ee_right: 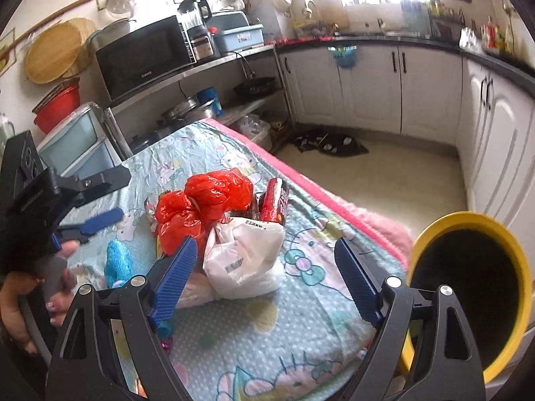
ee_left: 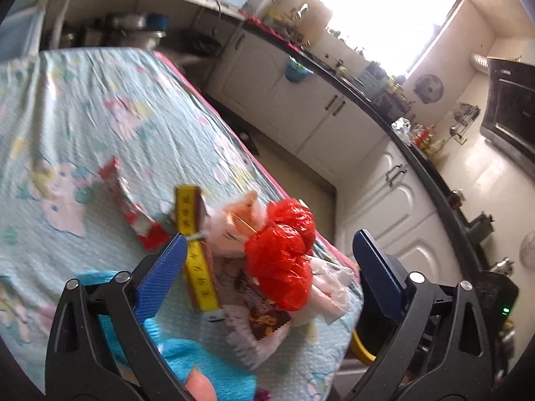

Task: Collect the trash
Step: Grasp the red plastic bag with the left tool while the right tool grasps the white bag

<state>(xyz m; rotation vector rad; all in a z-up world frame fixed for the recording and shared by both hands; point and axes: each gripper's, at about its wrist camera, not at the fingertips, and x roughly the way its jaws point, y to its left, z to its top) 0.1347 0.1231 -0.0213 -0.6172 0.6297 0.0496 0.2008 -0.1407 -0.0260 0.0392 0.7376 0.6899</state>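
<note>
Both of my claws stand apart and hold nothing: ahead of the right claw (ee_right: 265, 262) a crumpled white plastic bag (ee_right: 244, 260) lies on the patterned cloth-covered counter (ee_right: 301, 327). Between the left claw (ee_left: 269, 260) fingers sits a crumpled red plastic bag (ee_left: 282, 250).

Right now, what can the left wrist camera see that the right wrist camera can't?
Only the left wrist view shows the yellow box and the red wrapper on the table. Only the right wrist view shows the yellow bin, the microwave, the red can, and the left gripper with a hand. Both show the red bag, white bag and blue cloth.
</note>
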